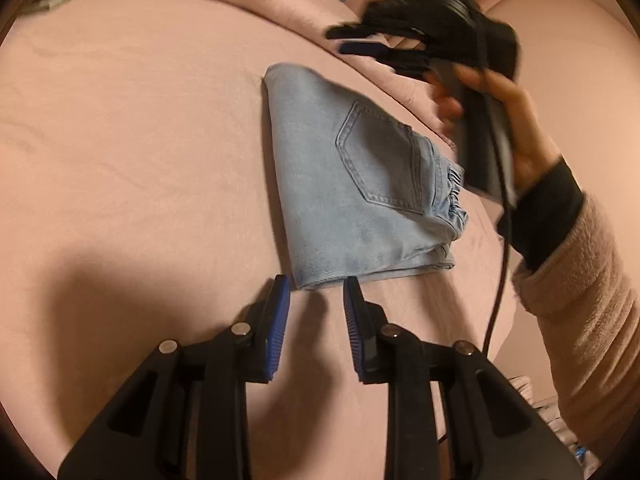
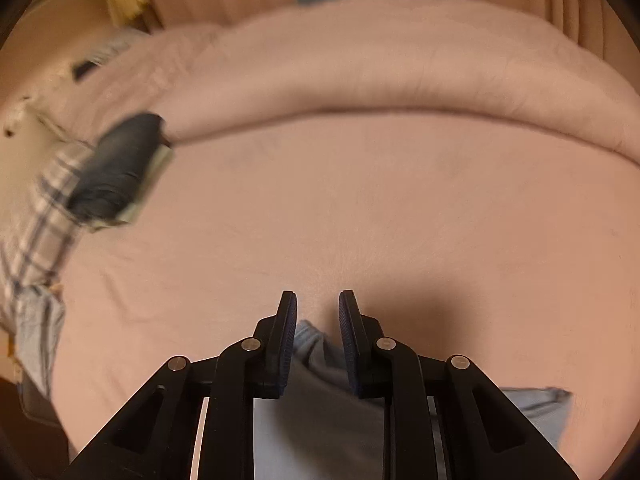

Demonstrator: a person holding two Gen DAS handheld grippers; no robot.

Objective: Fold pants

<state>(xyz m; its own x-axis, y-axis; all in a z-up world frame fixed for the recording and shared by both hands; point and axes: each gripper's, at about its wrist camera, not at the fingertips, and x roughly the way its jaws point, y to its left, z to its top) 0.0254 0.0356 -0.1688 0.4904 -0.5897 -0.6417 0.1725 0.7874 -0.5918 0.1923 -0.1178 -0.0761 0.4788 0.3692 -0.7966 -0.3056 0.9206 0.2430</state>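
Observation:
Light-blue jeans [image 1: 328, 184] lie folded into a compact stack on the pink bedsheet [image 1: 140, 140], back pocket up and elastic waistband toward the right. My left gripper [image 1: 316, 282] hovers just in front of the stack's near edge, with a narrow gap between its blue pads and nothing in it. A hand [image 1: 516, 120] holds my right gripper [image 1: 340, 40], blurred, above the stack's far right side. In the right wrist view the right gripper [image 2: 318, 294] is slightly open over bare sheet, and the jeans [image 2: 320, 400] lie below and behind its fingers, untouched.
A rolled pink duvet [image 2: 400, 68] runs across the far side of the bed. A dark folded garment [image 2: 116, 168] rests on plaid cloth [image 2: 36, 232] at the left edge. A black cable [image 1: 496, 300] hangs from the right gripper beside a fuzzy pink sleeve [image 1: 580, 300].

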